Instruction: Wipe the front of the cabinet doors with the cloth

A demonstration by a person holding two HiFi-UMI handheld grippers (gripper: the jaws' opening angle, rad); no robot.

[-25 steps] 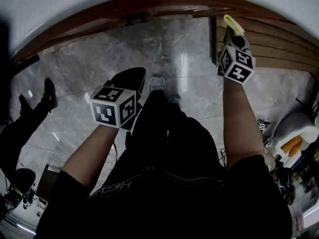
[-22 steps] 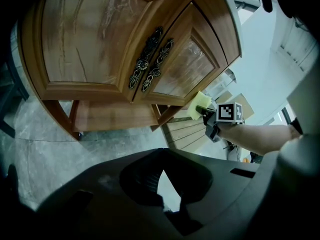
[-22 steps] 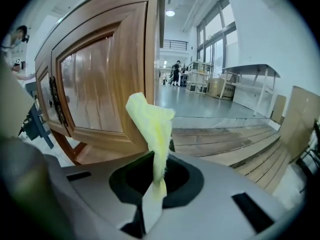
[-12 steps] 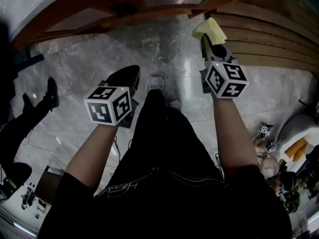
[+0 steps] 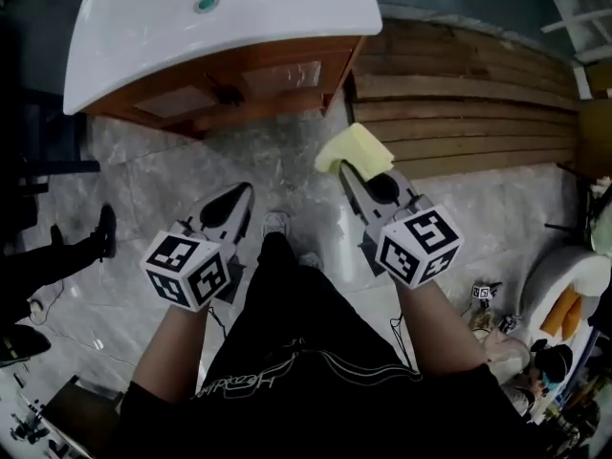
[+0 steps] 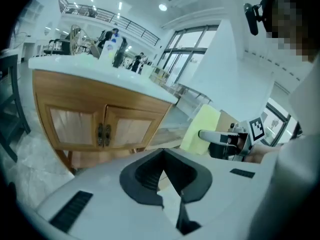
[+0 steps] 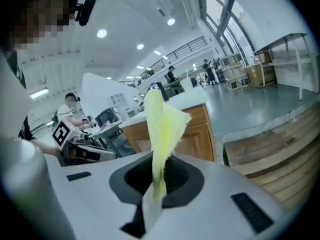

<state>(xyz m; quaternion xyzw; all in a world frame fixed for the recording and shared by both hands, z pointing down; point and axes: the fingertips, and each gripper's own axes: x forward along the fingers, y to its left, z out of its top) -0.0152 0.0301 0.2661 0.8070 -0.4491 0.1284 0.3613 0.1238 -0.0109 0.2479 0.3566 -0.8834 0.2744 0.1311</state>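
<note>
Currently the right gripper (image 5: pixel 348 166) is clamped on a pale yellow cloth (image 5: pixel 356 148). In the right gripper view its jaws pinch the cloth's (image 7: pixel 160 129) lower edge, and the rest stands up from them in a loose, crumpled fold. The left gripper (image 5: pixel 239 195) sits at the lower left of the head view. Its jaws are pressed together with nothing between them, as the left gripper view (image 6: pixel 163 151) shows.

The wooden cabinet (image 5: pixel 229 98) stands at the upper left of the head view under a white countertop (image 5: pixel 287 17) with a small round drain (image 5: pixel 205 4). Its two doors (image 5: pixel 287 75) have paler panels and face down the frame towards the person, with dark handles (image 5: pixel 226 91) where they meet. The cloth is held over the grey marble floor (image 5: pixel 143 189), near the cabinet's right corner but apart from the doors, touching neither.

From the left gripper view, both doors (image 6: pixel 70 126) appear closed at the left of the frame, with paired handles (image 6: pixel 103 134) at the centre seam. The cloth (image 6: pixel 201 129) hangs in the air to the right of the cabinet. Brown wooden boards (image 5: pixel 459 113) lie across the upper right of the head view, beside the cabinet. Each gripper carries a cube with square markers, the left cube (image 5: pixel 188 271) and the right cube (image 5: pixel 418 247), low in the frame.
</note>
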